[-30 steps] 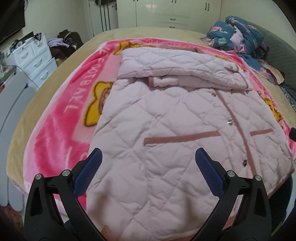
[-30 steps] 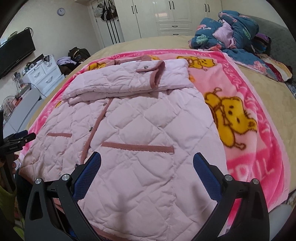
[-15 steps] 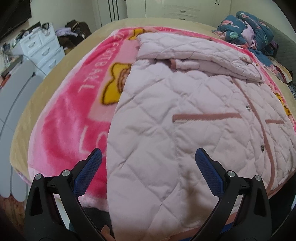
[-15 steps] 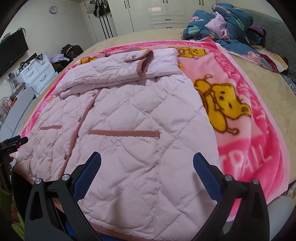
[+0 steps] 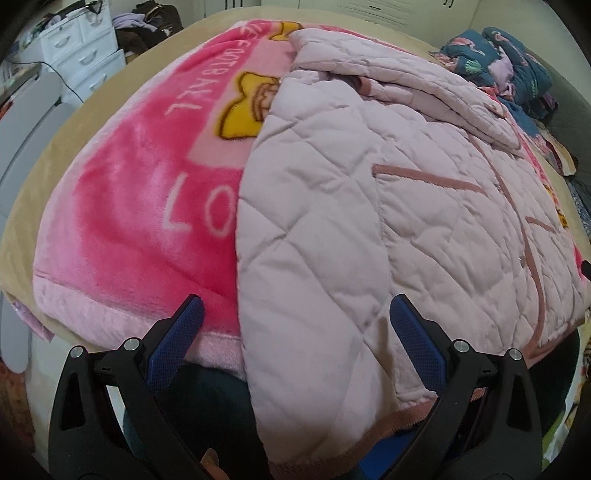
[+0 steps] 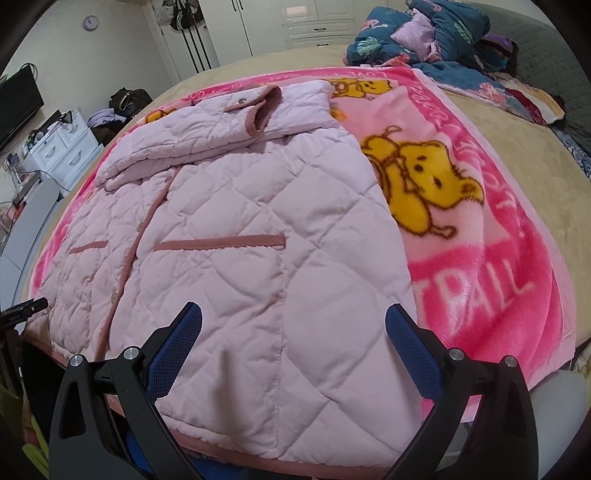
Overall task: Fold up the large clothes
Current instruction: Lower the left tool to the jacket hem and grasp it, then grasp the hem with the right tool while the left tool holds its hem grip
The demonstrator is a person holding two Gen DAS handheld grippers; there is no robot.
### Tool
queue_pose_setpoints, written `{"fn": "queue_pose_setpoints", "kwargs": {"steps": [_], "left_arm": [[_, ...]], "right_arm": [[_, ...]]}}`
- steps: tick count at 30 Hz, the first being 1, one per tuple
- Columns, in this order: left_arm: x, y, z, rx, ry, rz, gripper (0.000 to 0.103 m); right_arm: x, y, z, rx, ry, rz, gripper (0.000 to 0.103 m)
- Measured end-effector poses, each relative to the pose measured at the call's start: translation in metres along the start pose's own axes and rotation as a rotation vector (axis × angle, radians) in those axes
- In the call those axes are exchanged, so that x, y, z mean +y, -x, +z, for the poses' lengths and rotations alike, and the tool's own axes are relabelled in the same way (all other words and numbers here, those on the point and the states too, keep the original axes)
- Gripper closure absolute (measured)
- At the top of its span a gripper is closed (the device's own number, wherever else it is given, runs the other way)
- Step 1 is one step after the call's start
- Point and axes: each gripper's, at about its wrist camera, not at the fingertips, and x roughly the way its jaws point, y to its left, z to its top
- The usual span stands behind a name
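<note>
At the near edge of the bed, we see both pairs of jaws spread wide with nothing held between them. Our left gripper hangs over the hem corner of the pink quilted coat, one blue pad above the blanket border and the other over the quilting. Our right gripper sits above the opposite hem corner, its pads straddling the coat's side edge.

The coat lies front up on a pink blanket printed with yellow bears, its hem toward us and hanging slightly over the bed edge. Its sleeves are folded across the chest, one cuff trimmed in darker pink, and darker strips mark the pockets and the front placket.

Beyond the blanket, the tan bedcover carries a heap of dark floral bedding near the far end. A white chest of drawers stands beside the bed, and white wardrobes line the back wall.
</note>
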Motion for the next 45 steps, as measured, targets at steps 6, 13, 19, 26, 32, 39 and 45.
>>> {"fn": "queue_pose_setpoints", "kwargs": {"steps": [6,13,19,26,32,39,45], "left_arm": [[-0.013,0.001,-0.005,0.014,-0.031,-0.048,0.032],[-0.024,0.006,-0.007,0.012,-0.069,-0.032,0.067],[-0.021,0.017,-0.004,-0.025,-0.035,-0.067,0.088],[-0.024,0.035,0.009,-0.086,-0.024,-0.116,0.092],[-0.023,0.036,0.012,-0.089,-0.028,-0.116,0.092],[-0.009,0.024,0.001,-0.045,0.004,-0.108,0.088],[-0.001,0.020,-0.008,-0.019,0.012,-0.102,0.081]], "right_arm": [[-0.013,0.002,-0.010,0.022,-0.021,-0.020,0.004],[-0.029,0.001,-0.020,0.050,-0.052,-0.034,0.004],[-0.033,-0.004,-0.028,0.085,-0.058,-0.019,0.004],[-0.035,-0.008,-0.036,0.141,-0.055,0.033,0.004],[-0.044,-0.006,-0.048,0.159,-0.086,0.096,0.004],[-0.052,-0.005,-0.061,0.187,-0.112,0.189,0.004],[-0.055,-0.002,-0.069,0.153,-0.163,0.219,0.037]]}}
